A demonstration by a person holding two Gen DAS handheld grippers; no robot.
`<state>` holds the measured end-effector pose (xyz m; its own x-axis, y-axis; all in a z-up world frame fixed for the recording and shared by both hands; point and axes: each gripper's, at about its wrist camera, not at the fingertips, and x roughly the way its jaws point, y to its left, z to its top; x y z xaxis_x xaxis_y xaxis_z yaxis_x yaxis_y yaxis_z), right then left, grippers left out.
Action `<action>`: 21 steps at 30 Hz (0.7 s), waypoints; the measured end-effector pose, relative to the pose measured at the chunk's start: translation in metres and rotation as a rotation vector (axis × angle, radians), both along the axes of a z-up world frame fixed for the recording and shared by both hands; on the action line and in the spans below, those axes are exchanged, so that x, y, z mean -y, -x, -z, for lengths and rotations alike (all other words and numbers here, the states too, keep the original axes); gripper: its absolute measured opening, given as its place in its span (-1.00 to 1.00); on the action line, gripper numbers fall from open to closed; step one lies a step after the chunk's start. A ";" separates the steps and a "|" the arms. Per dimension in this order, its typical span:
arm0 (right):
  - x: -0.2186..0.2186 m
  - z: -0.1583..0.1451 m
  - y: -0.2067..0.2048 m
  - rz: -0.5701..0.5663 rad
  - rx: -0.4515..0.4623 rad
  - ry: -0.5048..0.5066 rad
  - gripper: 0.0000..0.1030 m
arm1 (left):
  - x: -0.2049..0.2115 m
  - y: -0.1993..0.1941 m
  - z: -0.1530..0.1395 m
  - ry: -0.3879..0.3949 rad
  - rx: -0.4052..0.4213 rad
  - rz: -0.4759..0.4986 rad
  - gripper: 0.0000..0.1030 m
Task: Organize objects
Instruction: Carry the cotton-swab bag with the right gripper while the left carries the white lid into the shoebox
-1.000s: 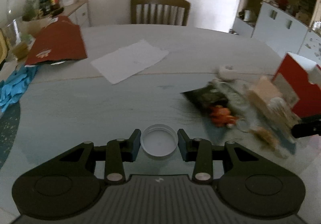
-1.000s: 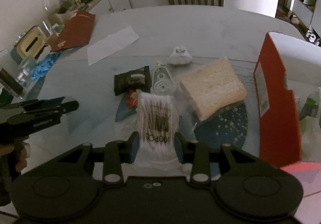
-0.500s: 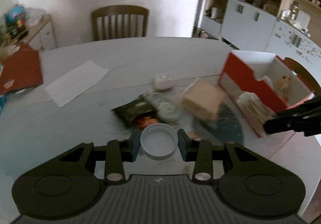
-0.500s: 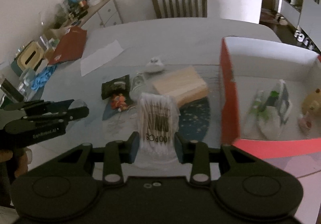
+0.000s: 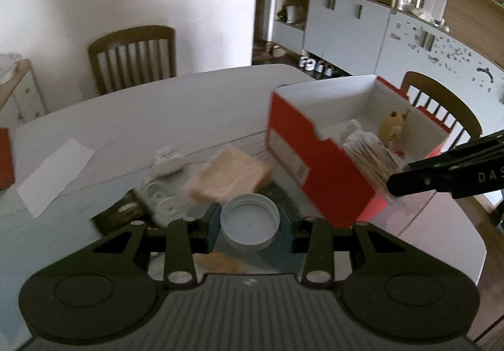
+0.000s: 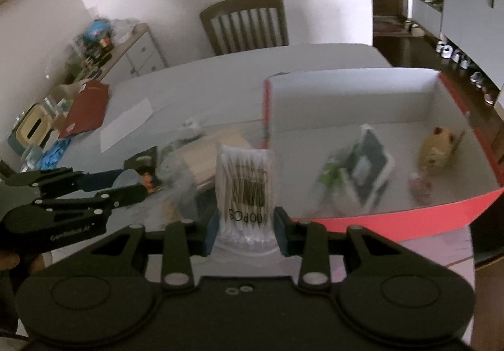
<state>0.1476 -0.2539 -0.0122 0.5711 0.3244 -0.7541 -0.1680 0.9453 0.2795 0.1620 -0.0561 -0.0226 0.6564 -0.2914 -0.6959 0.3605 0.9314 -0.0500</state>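
My left gripper (image 5: pixel 250 229) is shut on a white round lid (image 5: pixel 249 226), held above the table. It also shows in the right wrist view (image 6: pixel 94 190), at the left. My right gripper (image 6: pixel 245 233) is shut on a clear pack of cotton swabs (image 6: pixel 245 185), held at the near left corner of a red box with a white inside (image 6: pixel 393 218). The swab pack (image 5: pixel 371 159) and the box (image 5: pixel 308 159) also show in the left wrist view, to the right of my left gripper. The box holds a green-and-white packet (image 6: pixel 365 165), a small tan figure (image 6: pixel 436 148) and a small pink item (image 6: pixel 419 187).
On the table left of the box lie a tan packet (image 5: pixel 231 174), a clear bag (image 5: pixel 160 196), a dark pouch (image 6: pixel 140 160), a white sheet (image 5: pixel 53 173) and a red folder (image 6: pixel 85 108). Chairs (image 5: pixel 132 56) stand at the far side and right. A cluttered sideboard (image 6: pixel 104 45) is far left.
Both grippers have swung right toward the red box, each still holding its item. The swab pack has moved from over the loose items to the box's near corner.
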 end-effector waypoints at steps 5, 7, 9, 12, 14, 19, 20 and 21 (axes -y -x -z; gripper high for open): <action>0.034 0.001 -0.004 0.033 0.010 -0.002 -0.30 | 0.037 -0.009 -0.004 0.002 0.009 0.044 -0.27; 0.047 0.002 -0.006 0.048 0.012 -0.003 -0.30 | 0.052 -0.013 -0.003 -0.008 0.015 0.062 -0.27; 0.061 0.002 -0.009 0.065 0.014 -0.002 -0.30 | 0.068 -0.018 -0.001 -0.015 0.011 0.076 -0.27; 0.080 0.003 -0.014 0.090 0.020 0.005 -0.30 | 0.088 -0.024 0.000 -0.023 0.016 0.095 -0.27; 0.093 0.004 -0.017 0.107 0.023 0.007 -0.30 | 0.102 -0.029 -0.001 -0.025 0.018 0.107 -0.27; 0.120 0.010 -0.028 0.142 0.022 0.017 -0.30 | 0.133 -0.044 -0.002 -0.056 0.031 0.140 -0.27; 0.124 0.012 -0.030 0.144 0.020 0.019 -0.30 | 0.140 -0.048 0.000 -0.067 0.028 0.148 -0.27; 0.127 0.014 -0.033 0.144 0.016 0.023 -0.30 | 0.146 -0.053 0.002 -0.075 0.022 0.149 -0.27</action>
<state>0.1802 -0.3809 -0.0261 0.6225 0.2211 -0.7507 -0.0350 0.9662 0.2555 0.2151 -0.2017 -0.0246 0.6253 -0.3342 -0.7052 0.4950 0.8685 0.0274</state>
